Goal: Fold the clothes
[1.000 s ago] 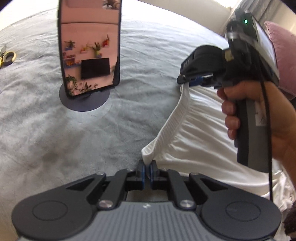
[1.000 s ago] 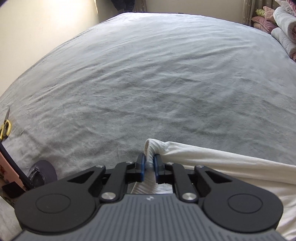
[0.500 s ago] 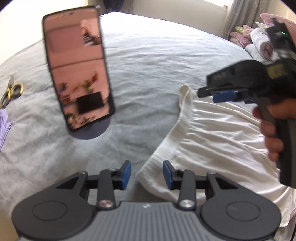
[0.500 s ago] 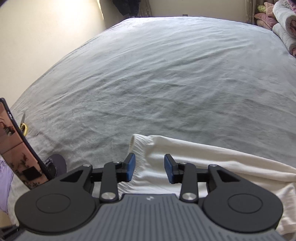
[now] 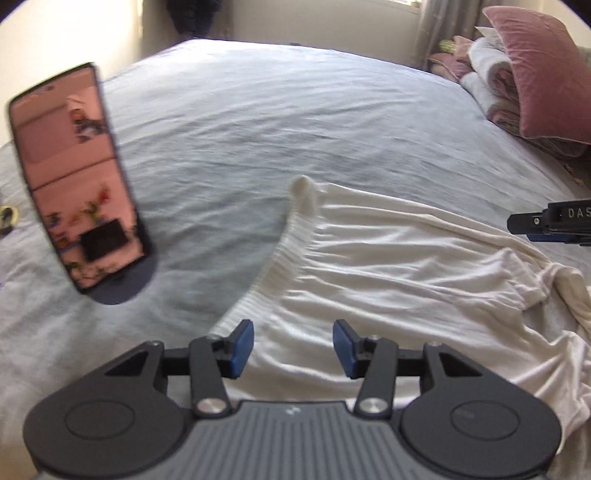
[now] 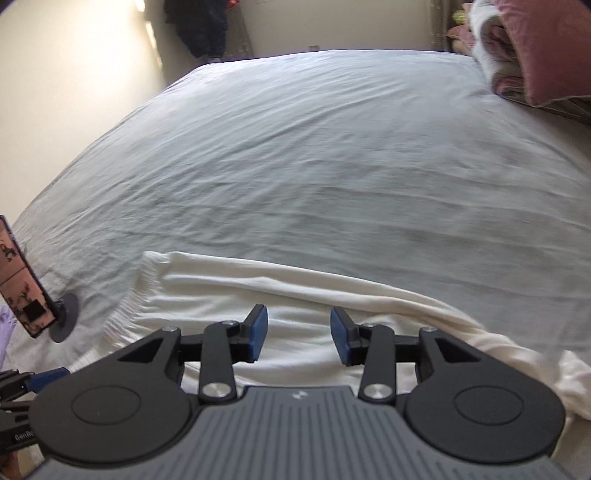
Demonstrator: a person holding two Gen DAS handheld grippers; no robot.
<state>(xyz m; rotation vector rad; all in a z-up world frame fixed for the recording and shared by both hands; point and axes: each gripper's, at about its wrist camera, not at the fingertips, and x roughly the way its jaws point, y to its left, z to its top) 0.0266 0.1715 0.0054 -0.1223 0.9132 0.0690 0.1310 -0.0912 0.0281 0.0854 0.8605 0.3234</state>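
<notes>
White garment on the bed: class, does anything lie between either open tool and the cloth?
Nothing visible does. The left tool and the right tool are both open directly over the white garment. The phone on its stand stands off to the left, apart from the cloth.

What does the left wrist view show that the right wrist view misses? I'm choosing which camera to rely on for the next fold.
Only the left wrist view shows the bunched far end of the white garment and the phone face-on, on its dark round base.

Only the right wrist view shows the dark clothes hanging by the far wall, and the garment's long folded edge running rightward.

Both show the ribbed waistband lying flat on the grey bedspread, pink pillows, and an open gripper above the cloth: left gripper, right gripper.
</notes>
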